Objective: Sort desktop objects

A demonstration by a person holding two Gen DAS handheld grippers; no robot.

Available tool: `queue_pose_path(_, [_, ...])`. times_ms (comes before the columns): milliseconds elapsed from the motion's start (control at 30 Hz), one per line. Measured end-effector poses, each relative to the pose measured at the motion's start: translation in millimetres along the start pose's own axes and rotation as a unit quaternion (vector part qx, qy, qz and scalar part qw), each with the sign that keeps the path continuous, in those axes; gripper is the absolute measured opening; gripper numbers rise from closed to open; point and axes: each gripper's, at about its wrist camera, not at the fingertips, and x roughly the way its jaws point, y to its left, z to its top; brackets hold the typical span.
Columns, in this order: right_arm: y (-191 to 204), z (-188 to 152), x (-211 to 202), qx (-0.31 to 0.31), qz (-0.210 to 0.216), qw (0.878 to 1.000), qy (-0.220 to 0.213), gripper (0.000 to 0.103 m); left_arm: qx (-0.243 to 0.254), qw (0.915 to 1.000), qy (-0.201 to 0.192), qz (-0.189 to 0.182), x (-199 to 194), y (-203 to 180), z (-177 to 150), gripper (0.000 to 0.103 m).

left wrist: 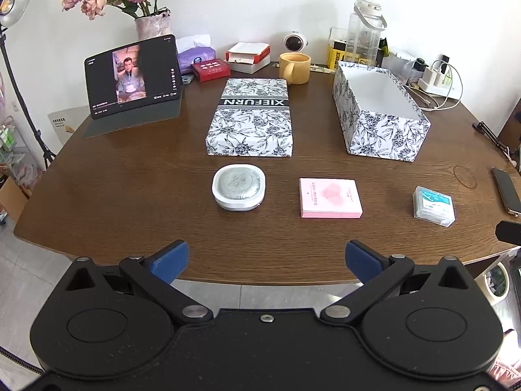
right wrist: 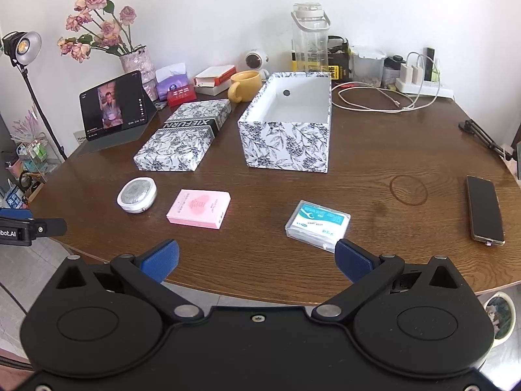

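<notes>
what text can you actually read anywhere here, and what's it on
"XIEFURN": black band across the floral box lid, upside down from the cameras.
"bot.AI": end of a cut-off word on the left gripper in the right wrist view.
Pink box: heart and small print, too small to read.
Clear floss pick box: label too blurred.
Red box, tablet, yellow package: print unreadable.

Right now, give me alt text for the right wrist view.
The open right gripper hovers over the near edge of a brown table, empty. Ahead lie a round white case, a pink box and a clear floss-pick box, with an open floral box and its lid behind.
</notes>
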Motion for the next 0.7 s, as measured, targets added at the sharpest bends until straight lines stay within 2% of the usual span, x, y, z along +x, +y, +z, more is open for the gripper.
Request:
queue_pose_path(100, [-2.1, 0.5, 0.2, 0.002, 0.007, 1.0, 0.008, 0.103, 0.002, 1.0, 0.0, 0.006, -0.1, -0.3, -0.4, 0.103])
queue_pose_path(167, [-3.5, 0.8, 0.3, 0.003, 0.012, 1.0, 0.013, 0.103, -0.008, 0.9999, -0.01, -0.003, -10.8, 9.0, 0.1, 0.103])
queue_pose_path(333, [5.7, 2.6, 2.1, 0.007, 0.023, 0.999, 0.025, 0.103, -0.003, 1.0, 0.003, 0.001, -4.5, 12.2, 0.5, 0.103])
queue_pose_path(500, [14.3, 5.8, 0.7, -0.021, -0.008, 1.0, 0.015, 0.103, 0.0, 1.0, -0.002, 0.001, -7.3, 14.4, -3.8, 0.103])
queue_pose_path(700, [16.7, 2.9, 2.0, -0.022, -0.007, 1.0, 0.019, 0.103, -0.005, 1.0, 0.001, 0.001, -7.6, 16.8, -6.2, 0.103])
